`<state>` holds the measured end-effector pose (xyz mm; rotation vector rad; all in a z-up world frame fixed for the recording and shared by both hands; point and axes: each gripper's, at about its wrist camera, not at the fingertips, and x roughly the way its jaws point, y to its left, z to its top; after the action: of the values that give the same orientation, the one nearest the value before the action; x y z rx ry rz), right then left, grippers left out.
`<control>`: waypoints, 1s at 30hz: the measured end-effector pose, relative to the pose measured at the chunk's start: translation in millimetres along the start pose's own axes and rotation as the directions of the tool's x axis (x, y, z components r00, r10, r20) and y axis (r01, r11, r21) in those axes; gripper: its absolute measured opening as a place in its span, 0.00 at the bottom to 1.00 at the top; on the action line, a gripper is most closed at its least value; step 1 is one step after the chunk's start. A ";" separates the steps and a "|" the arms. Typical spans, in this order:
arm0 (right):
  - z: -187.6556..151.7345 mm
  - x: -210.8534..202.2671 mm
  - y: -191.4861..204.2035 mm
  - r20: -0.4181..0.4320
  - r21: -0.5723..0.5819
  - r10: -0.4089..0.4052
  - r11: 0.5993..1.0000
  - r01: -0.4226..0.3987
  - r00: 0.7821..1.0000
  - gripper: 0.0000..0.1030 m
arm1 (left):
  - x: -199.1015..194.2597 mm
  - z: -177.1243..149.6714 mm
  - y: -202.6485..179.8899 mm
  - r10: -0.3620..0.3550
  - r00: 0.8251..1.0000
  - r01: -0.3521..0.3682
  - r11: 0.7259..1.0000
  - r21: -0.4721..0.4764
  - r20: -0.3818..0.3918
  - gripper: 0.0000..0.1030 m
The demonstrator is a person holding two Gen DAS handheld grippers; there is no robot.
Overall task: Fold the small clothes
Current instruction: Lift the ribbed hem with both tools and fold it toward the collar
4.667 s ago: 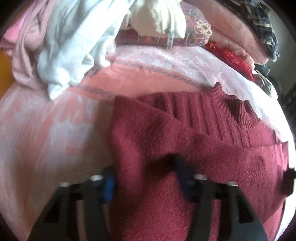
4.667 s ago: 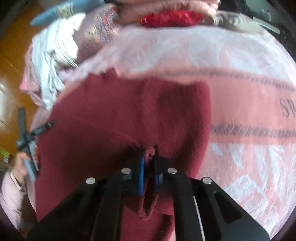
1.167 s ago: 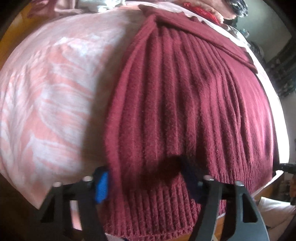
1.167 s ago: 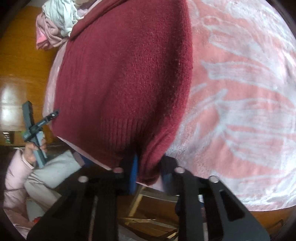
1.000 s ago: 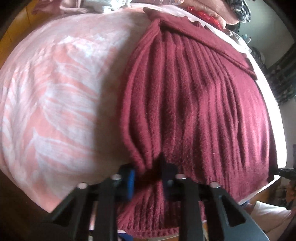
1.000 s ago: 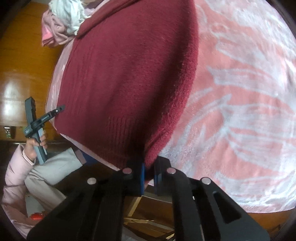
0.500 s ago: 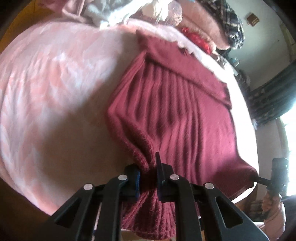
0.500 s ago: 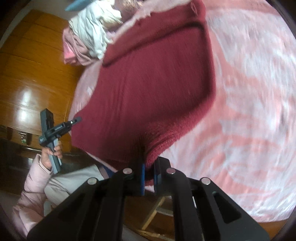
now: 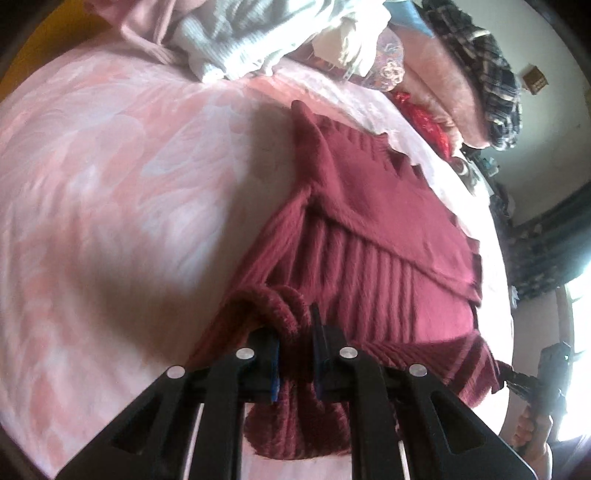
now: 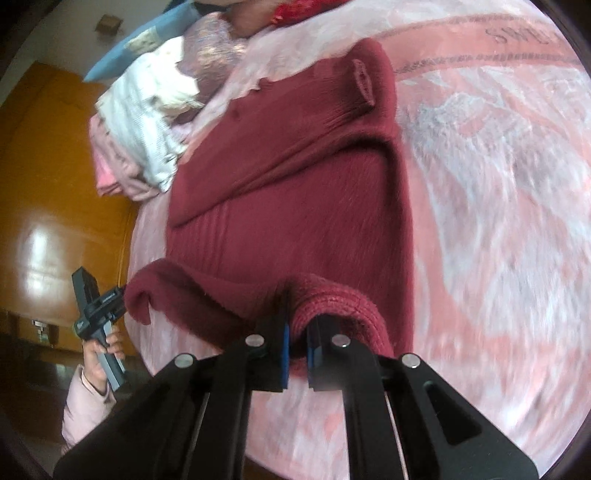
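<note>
A dark red knit sweater [image 9: 373, 229] lies on a pink patterned blanket [image 9: 122, 177], its sleeves folded across the chest. My left gripper [image 9: 295, 354] is shut on the ribbed hem at one bottom corner and holds it lifted off the blanket. In the right wrist view the sweater [image 10: 295, 206] shows with its collar at the far end. My right gripper [image 10: 297, 347] is shut on the other hem corner, also raised. The hem sags between the two grippers. The left gripper [image 10: 122, 291] also shows at the left of the right wrist view.
A heap of white and pink clothes [image 9: 236, 33] lies at the far end of the blanket, with a plaid garment [image 9: 484, 59] and a red item [image 9: 424, 118] beside it. The same heap [image 10: 147, 122] shows near an orange wooden wall [image 10: 55, 177].
Both grippers have closed on the hem corners and lifted them, carrying the bottom edge up and toward the collar. The sweater's lower part now curls off the blanket.
</note>
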<state>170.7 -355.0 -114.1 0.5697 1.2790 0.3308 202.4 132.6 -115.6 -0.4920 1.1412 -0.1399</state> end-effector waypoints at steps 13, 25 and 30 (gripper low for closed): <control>46.7 -7.3 -41.4 0.051 0.076 0.007 0.997 -0.011 0.999 0.54 | 28.2 44.7 40.1 -0.171 0.981 0.150 0.970 -0.191 -0.097 0.32; 48.6 11.0 1.4 -0.009 -0.223 -0.055 0.973 0.051 0.998 0.59 | 5.7 50.6 -4.7 -0.013 0.998 0.003 0.985 0.172 0.060 0.69; 53.2 38.8 6.5 -0.047 -0.245 -0.129 0.963 0.113 0.991 0.61 | 31.3 48.9 -23.0 0.062 0.997 -0.072 0.962 0.262 0.047 0.75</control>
<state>232.7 -340.4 -132.1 0.2742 1.3050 0.3983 262.6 116.1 -115.7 -0.2188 1.0814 -0.2196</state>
